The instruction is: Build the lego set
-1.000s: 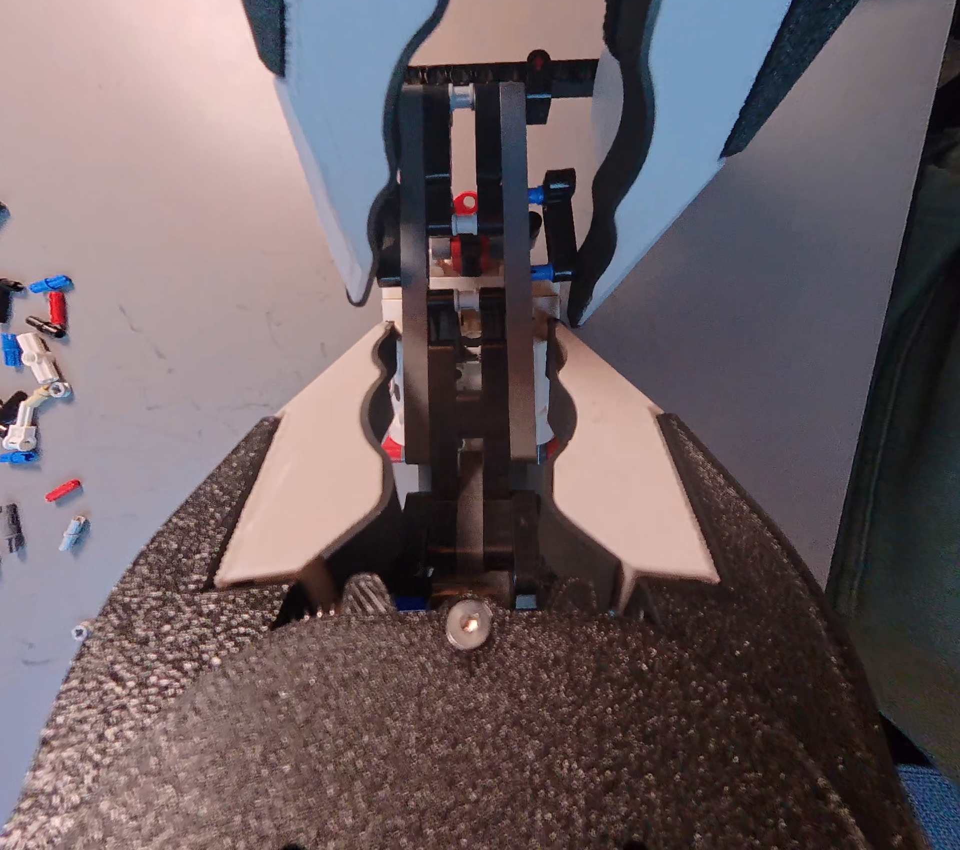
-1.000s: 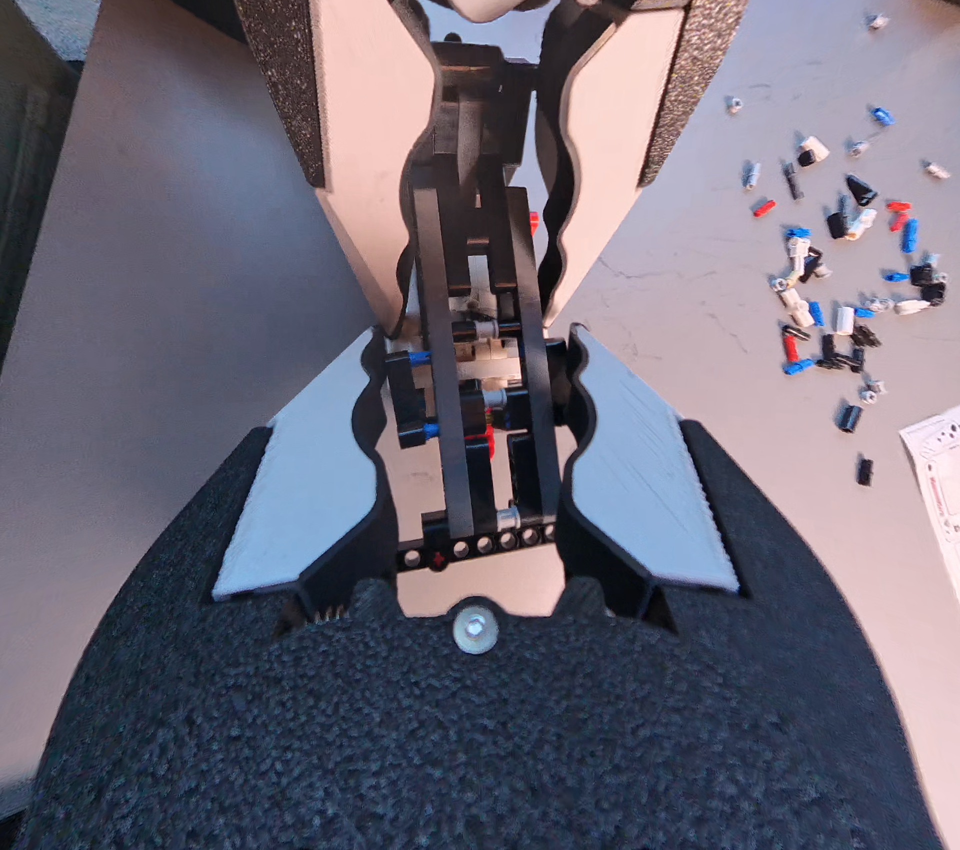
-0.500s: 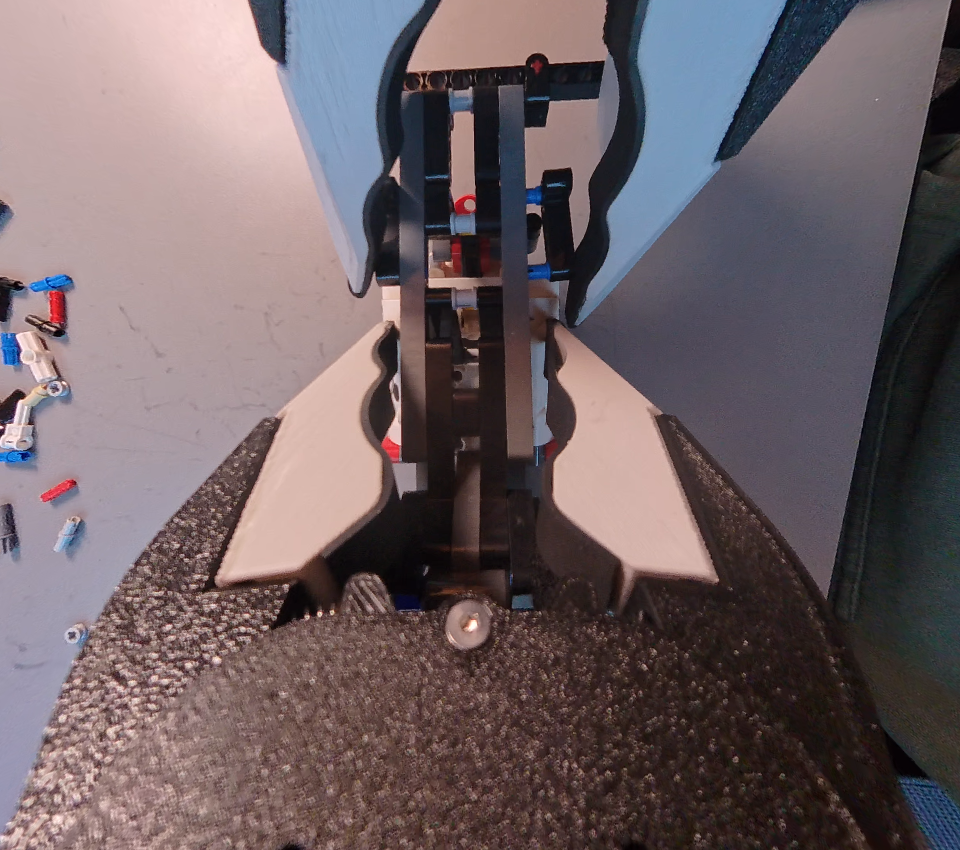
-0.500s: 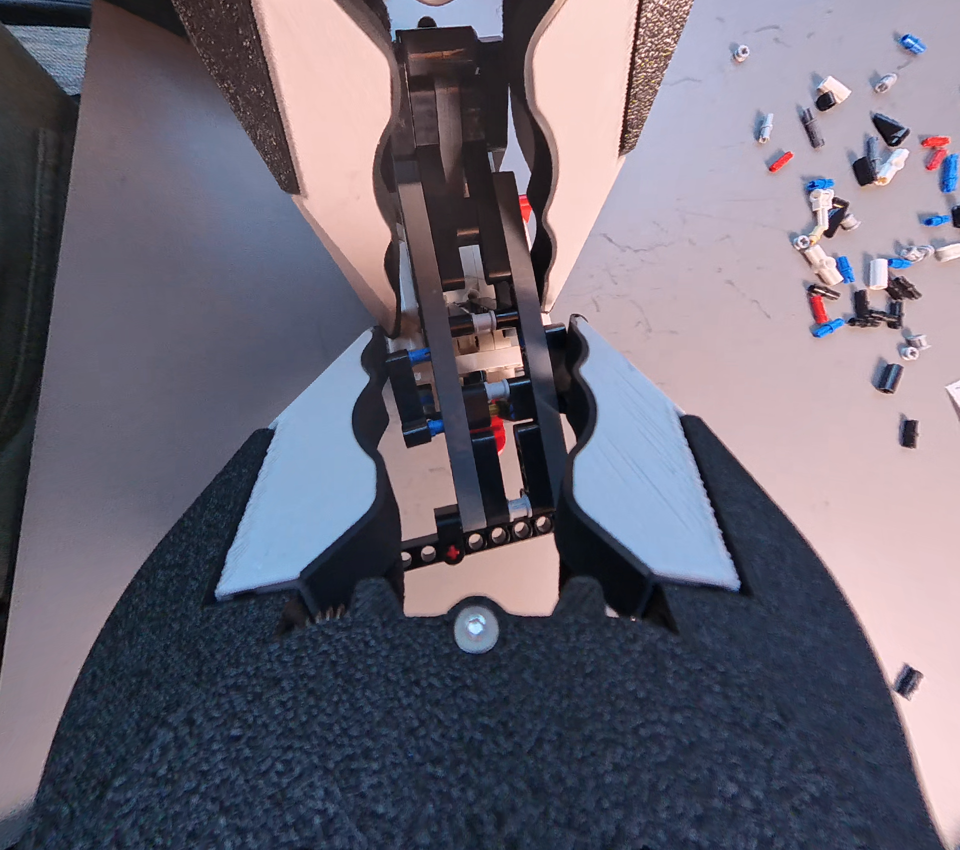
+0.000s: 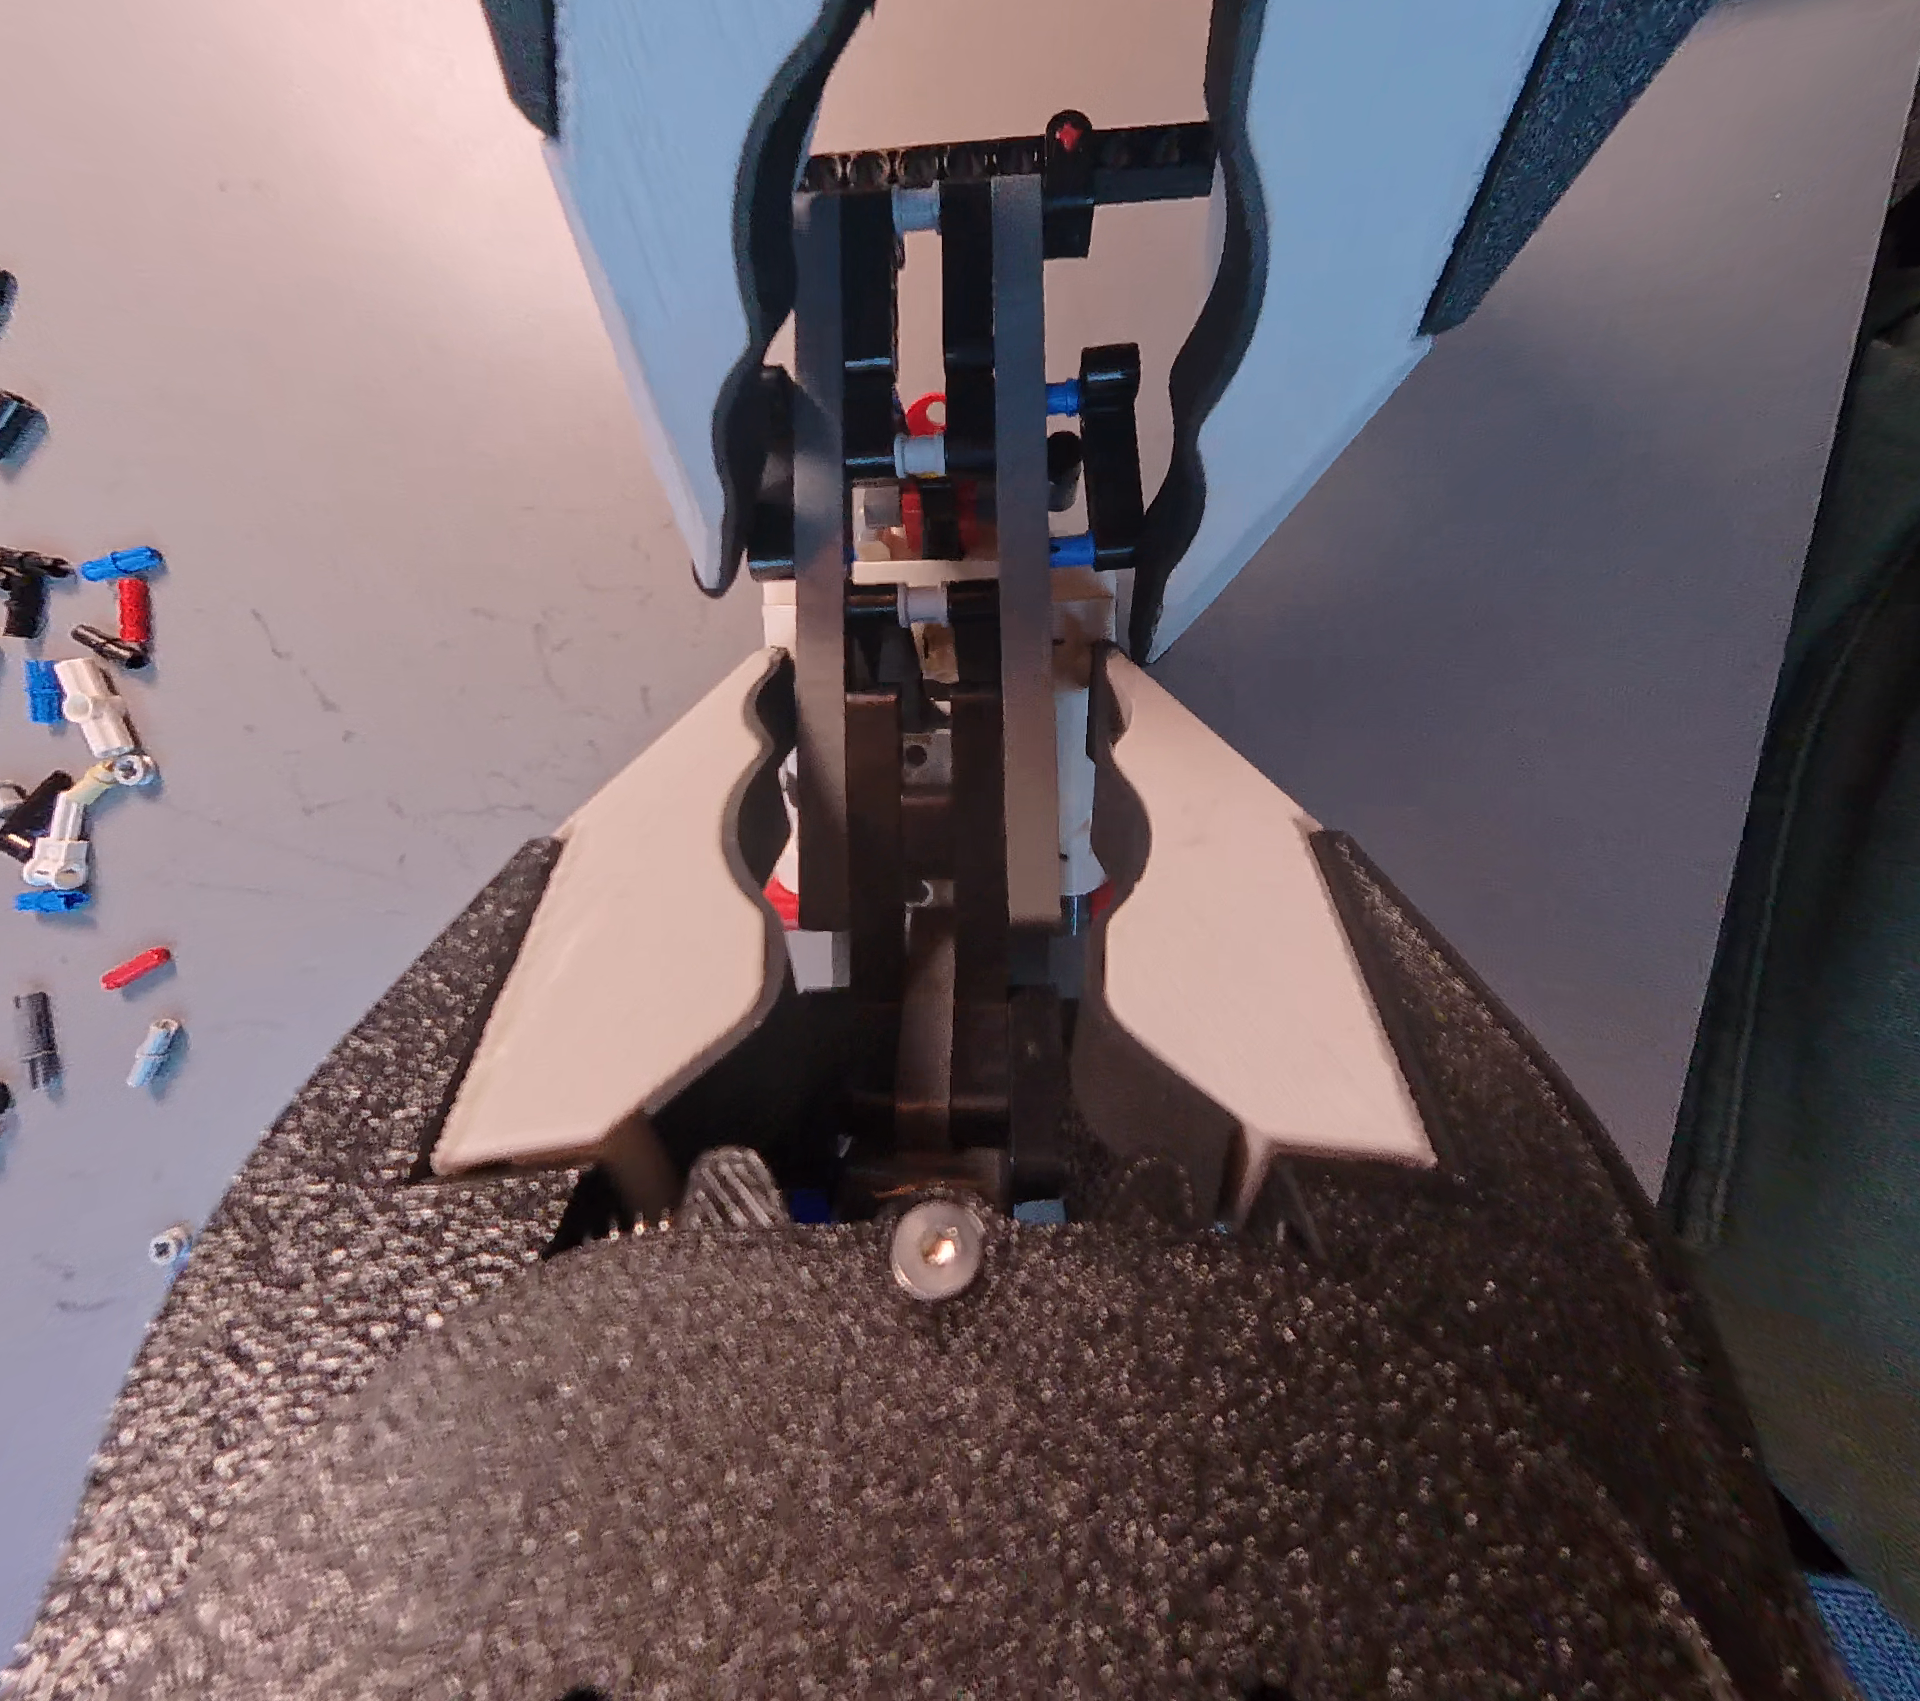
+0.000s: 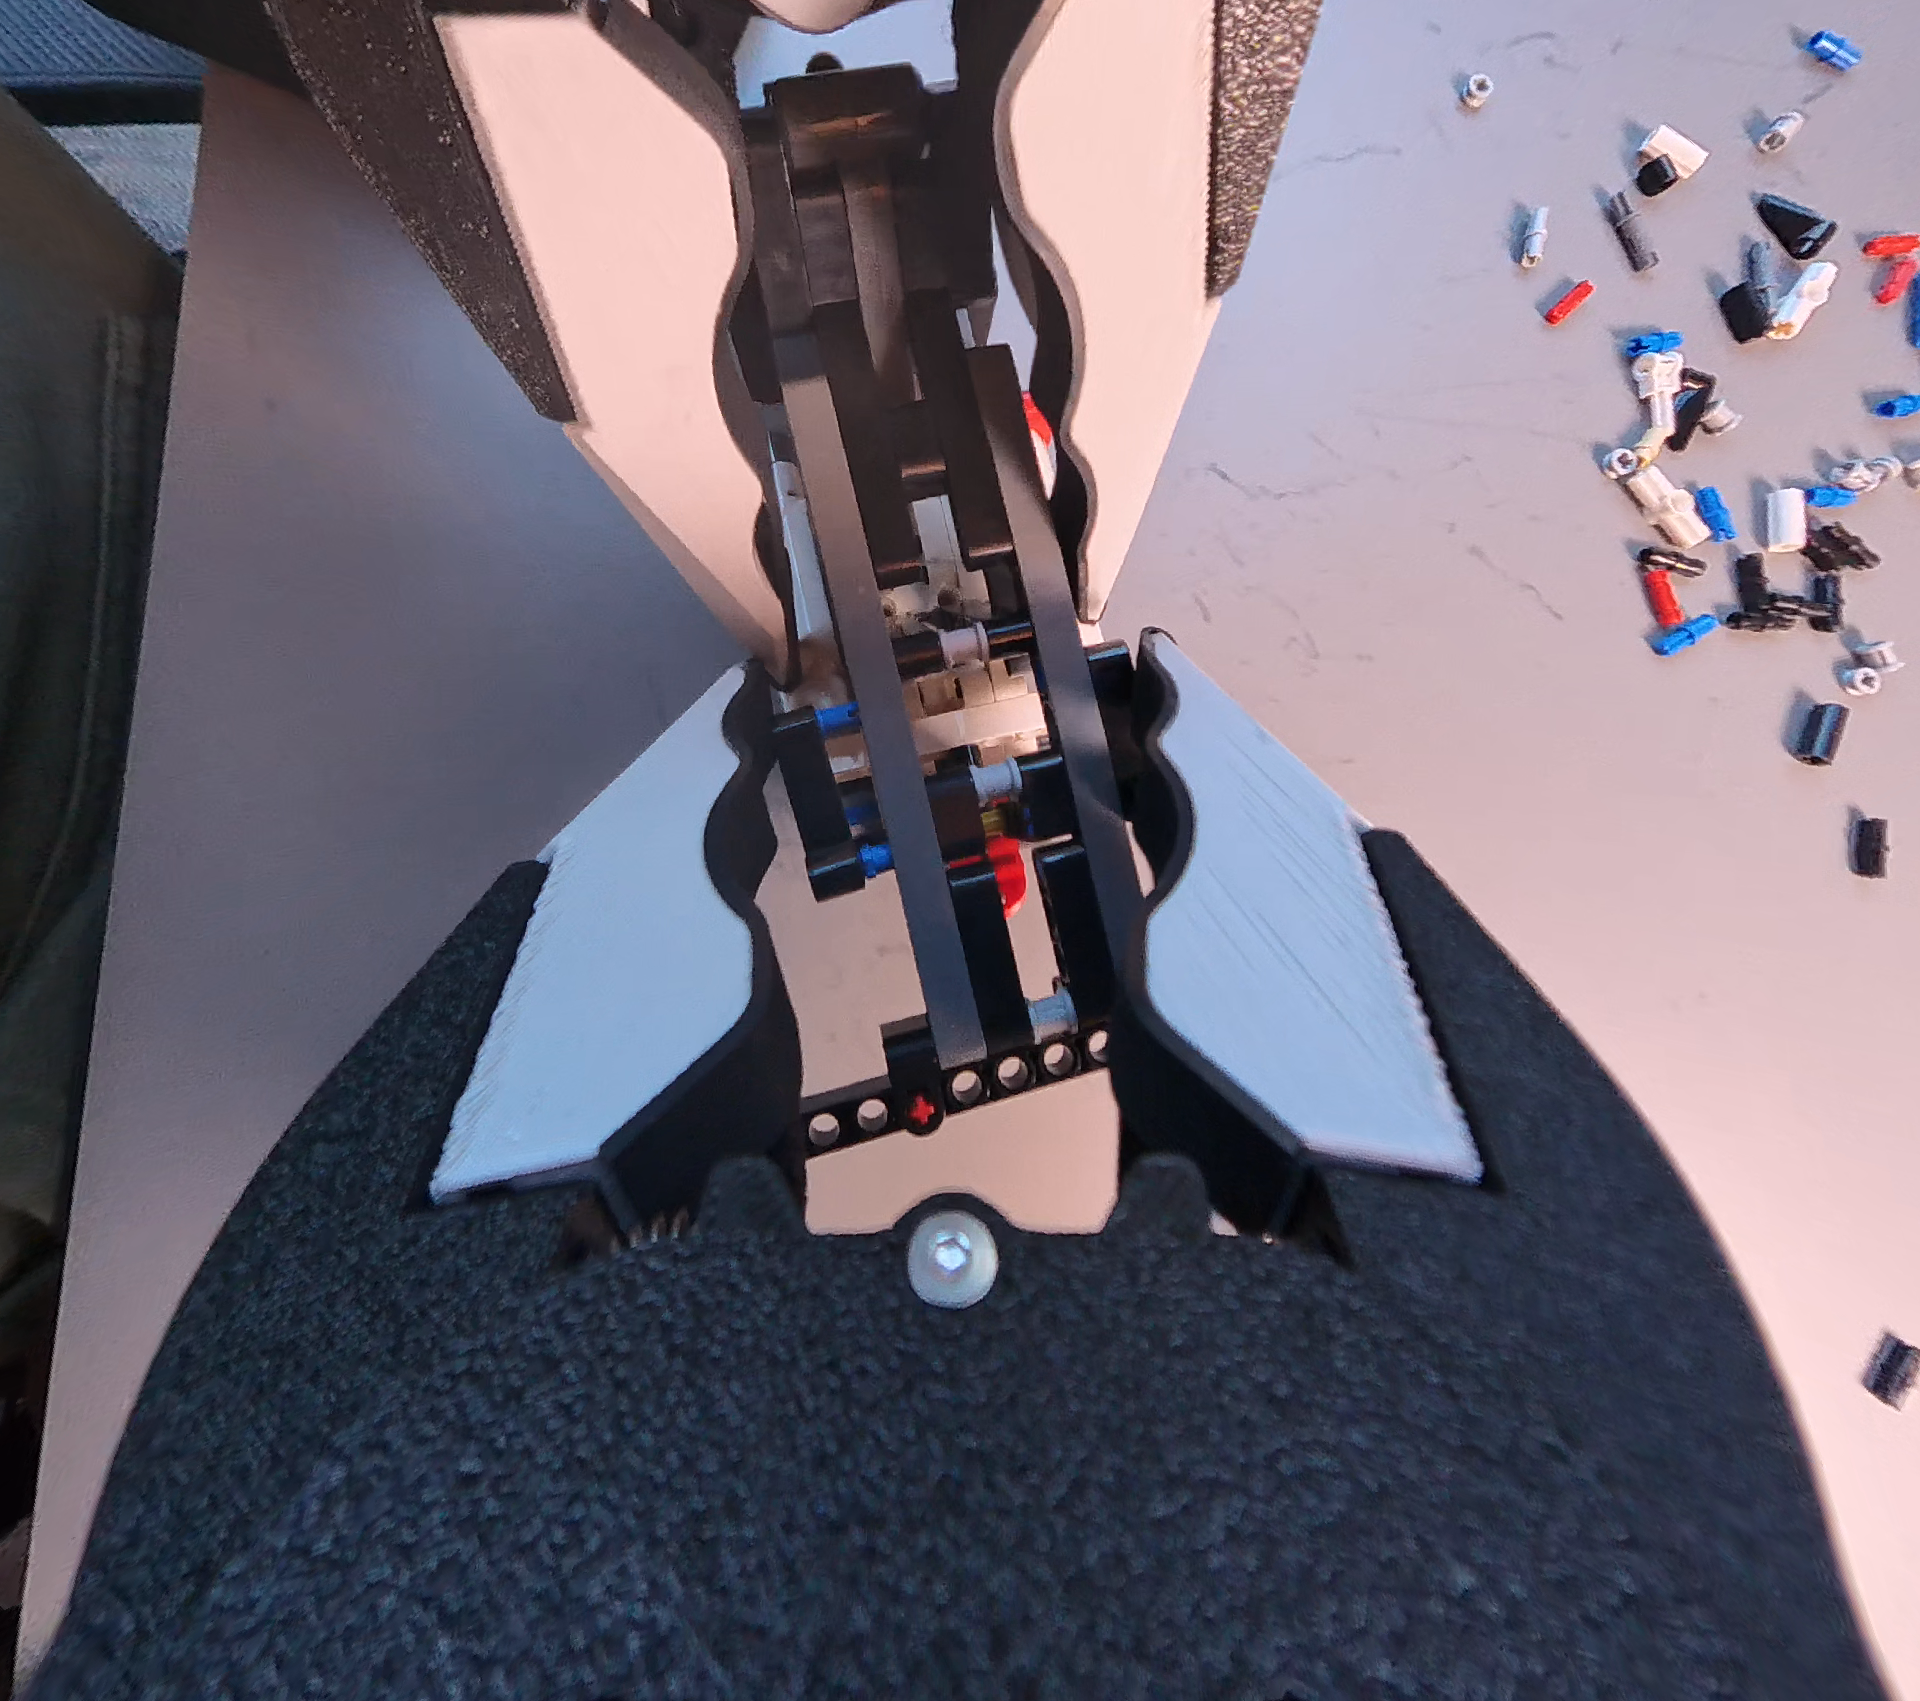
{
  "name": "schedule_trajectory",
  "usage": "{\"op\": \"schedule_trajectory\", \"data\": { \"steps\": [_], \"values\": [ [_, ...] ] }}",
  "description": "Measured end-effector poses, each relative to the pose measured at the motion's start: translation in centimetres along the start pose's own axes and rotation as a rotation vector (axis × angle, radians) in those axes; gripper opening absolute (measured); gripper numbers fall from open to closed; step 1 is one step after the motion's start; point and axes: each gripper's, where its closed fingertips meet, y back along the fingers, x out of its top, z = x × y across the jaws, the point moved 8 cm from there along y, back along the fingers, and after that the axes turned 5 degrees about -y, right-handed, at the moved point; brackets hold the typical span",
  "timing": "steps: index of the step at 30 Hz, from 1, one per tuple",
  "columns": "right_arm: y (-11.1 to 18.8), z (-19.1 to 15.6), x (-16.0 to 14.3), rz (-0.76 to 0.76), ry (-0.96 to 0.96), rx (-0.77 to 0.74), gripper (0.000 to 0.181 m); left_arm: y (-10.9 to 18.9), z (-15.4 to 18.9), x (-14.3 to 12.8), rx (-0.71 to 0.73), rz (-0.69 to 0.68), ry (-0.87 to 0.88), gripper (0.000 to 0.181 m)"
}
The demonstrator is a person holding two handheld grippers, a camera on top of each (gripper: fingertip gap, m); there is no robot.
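**Both grippers clamped on the lego build, nose to nose**

Left gripper point(image 5: 940, 778): fingers point(image 5: 644, 945) closed on the near end of the build point(image 5: 920, 612), pads pressing its white side blocks. The build runs straight away from the camera: two long dark beams on top, black frame under them, grey pins, blue pins and a red piece in the middle, and a black holed crossbeam point(image 5: 935, 168) at the far end.

Right gripper point(image 6: 945, 778): fingers point(image 6: 1288, 955) closed on the opposite end, pads against the black side links with the blue pins. In this view the holed crossbeam point(image 6: 966, 1095) sits nearest the camera, back between the finger bases, with a red axle end showing in one hole. The long beams point(image 6: 894, 716) run slightly tilted to the left going away.

The two grippers face each other, fingertips almost meeting at the build's middle. Each shows in the other's view: the right one at top of the left view point(image 5: 940, 571), the left one at top of the right view point(image 6: 930, 612).

The build is held above the table point(image 6: 395, 612), pale and lightly scuffed. Cannot tell if it touches the surface.

Loose parts point(image 6: 1745, 446) lie scattered well off to one side: small black, white, blue and red pins and connectors. Same scatter at the left edge of the left view point(image 5: 78, 737).

Dark green fabric point(image 5: 1808, 820) lies past the table edge.
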Motion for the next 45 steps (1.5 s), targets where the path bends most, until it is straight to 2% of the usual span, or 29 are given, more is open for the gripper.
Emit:
{"op": "schedule_trajectory", "data": {
  "steps": [13, 16, 17, 20, 22, 24, 26, 30, 35, 41, 43, 45],
  "values": [
    [0.2, 0.0, -0.4, 0.032, -0.027, -0.035, 0.070, 0.0, -0.2, -0.1, -0.007, 0.011, 0.054, 0.056],
    [1.0, -0.6, -0.1, 0.016, 0.024, -0.192, 0.066, 0.0, -0.6, -0.1, 0.018, 0.021, 0.124, 0.056],
    [1.4, -1.1, -0.1, 0.033, 0.029, -0.235, 0.055, 0.0, -0.7, -0.1, 0.025, 0.022, 0.140, 0.056],
    [2.1, -2.6, -0.8, 0.100, -0.015, -0.306, 0.052, -0.1, -0.6, 0.0, 0.049, 0.013, 0.150, 0.057],
    [2.5, -3.6, -1.5, 0.160, 0.047, -0.406, 0.036, -0.1, -0.7, 0.0, 0.042, 0.014, 0.165, 0.057],
    [2.1, -4.7, -1.9, 0.169, 0.133, -0.472, 0.029, -0.1, -0.8, 0.0, 0.034, 0.011, 0.171, 0.057],
    [1.3, -5.1, -2.2, 0.131, 0.242, -0.566, 0.027, -0.1, -0.8, 0.1, 0.032, 0.000, 0.171, 0.057],
    [0.6, -4.8, -2.2, 0.074, 0.395, -0.670, 0.012, -0.1, -0.7, 0.1, 0.045, -0.008, 0.186, 0.057],
    [0.4, -4.8, -1.8, 0.005, 0.477, -0.731, 0.010, -0.1, -0.8, 0.1, 0.061, 0.001, 0.238, 0.057],
    [0.0, -5.0, -1.9, 0.027, 0.370, -0.803, 0.010, -0.2, -0.8, 0.1, 0.077, 0.007, 0.283, 0.057],
    [0.6, -5.1, -2.0, 0.068, 0.367, -0.792, 0.013, -0.1, -0.9, 0.1, 0.071, 0.013, 0.294, 0.057],
    [1.7, -5.2, -2.1, 0.084, 0.381, -0.776, 0.029, -0.1, -1.0, 0.0, 0.061, 0.016, 0.297, 0.057]
  ]
}}
